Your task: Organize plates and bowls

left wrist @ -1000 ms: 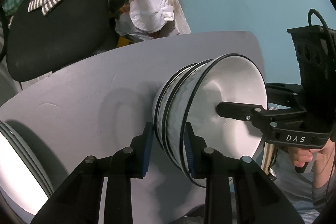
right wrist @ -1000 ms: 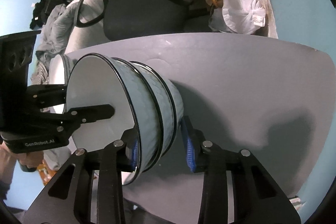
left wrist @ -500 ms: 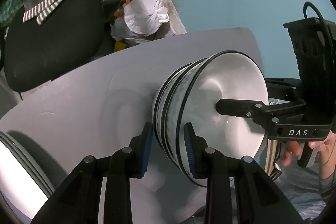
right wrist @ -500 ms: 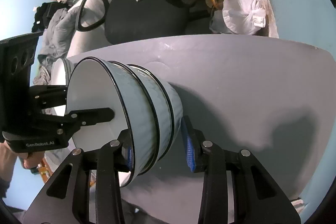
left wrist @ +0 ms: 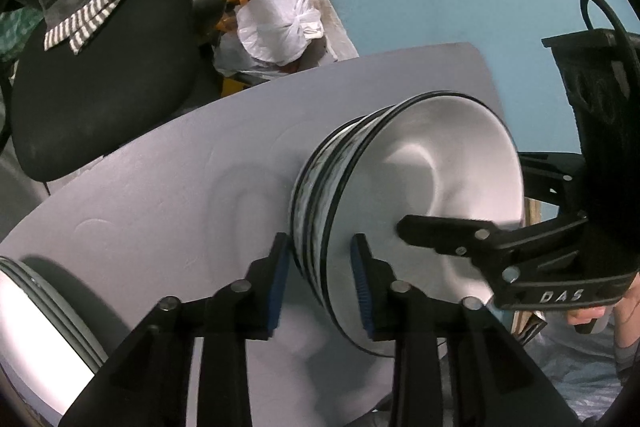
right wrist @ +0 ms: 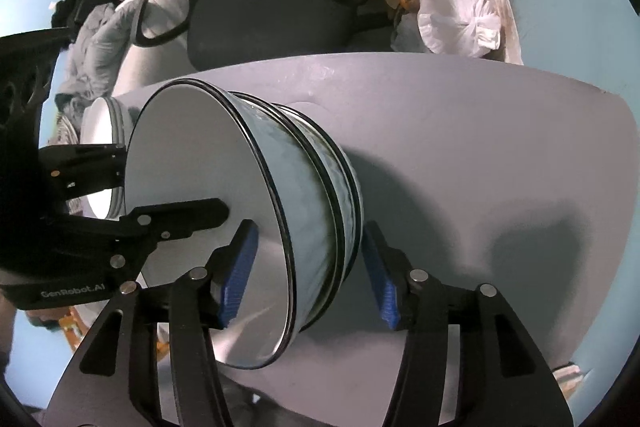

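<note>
A stack of three nested white bowls with black rims [left wrist: 440, 187] [right wrist: 192, 155] stands on the grey table [left wrist: 160, 207] [right wrist: 480, 147]. My left gripper [left wrist: 320, 283] straddles the stack's near wall, one pad outside and one inside the top bowl, and its jaws are closing on it. My right gripper [right wrist: 308, 279] straddles the opposite wall; its jaws are opening and both blue pads stand off the bowls. One of its black fingers [left wrist: 440, 233] reaches into the top bowl. A pile of white plates [left wrist: 24, 327] [right wrist: 100, 123] sits at the table's left end.
A black office chair [left wrist: 100, 75] [right wrist: 280, 7] with a striped cloth stands just beyond the table's far edge. A tied white plastic bag [left wrist: 276, 27] [right wrist: 456, 23] lies on the floor behind it. Bare grey tabletop lies right of the bowls.
My right gripper's pads have spread apart and come off the bowl stack. The left gripper keeps its place on the stack's wall, and the bowls have barely shifted.
</note>
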`<state>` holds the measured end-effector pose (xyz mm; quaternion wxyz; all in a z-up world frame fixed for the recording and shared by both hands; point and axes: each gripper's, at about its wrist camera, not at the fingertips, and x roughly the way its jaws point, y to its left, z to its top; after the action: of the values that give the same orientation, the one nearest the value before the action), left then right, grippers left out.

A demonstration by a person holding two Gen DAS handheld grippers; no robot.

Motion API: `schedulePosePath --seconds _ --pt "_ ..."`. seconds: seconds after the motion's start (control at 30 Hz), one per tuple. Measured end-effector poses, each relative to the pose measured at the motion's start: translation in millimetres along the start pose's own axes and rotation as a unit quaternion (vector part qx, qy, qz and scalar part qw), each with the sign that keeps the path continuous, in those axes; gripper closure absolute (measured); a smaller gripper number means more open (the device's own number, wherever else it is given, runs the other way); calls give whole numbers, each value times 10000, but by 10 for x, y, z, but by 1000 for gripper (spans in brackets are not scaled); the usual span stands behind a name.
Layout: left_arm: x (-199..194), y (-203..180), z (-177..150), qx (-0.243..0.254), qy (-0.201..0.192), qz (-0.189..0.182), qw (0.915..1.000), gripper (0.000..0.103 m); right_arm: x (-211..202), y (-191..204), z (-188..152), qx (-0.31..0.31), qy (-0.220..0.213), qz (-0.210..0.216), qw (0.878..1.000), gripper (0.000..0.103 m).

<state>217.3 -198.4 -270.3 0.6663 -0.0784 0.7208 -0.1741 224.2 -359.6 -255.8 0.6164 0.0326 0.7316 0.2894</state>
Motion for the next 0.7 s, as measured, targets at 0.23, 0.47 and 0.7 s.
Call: schedulePosePath --seconds 0.23,0.47,0.7 --pt "-15 22 -20 -47 49 5 10000 78 -81 -107 -24 172 -26 192 9997 69" --pt "-43 47 -11 -188 80 7 9998 78 -74 -70 -28 232 8 74 9997 73" --pt "-88 54 -48 -134 140 103 9998 78 -48 -38 -62 348 122 121 9992 76"
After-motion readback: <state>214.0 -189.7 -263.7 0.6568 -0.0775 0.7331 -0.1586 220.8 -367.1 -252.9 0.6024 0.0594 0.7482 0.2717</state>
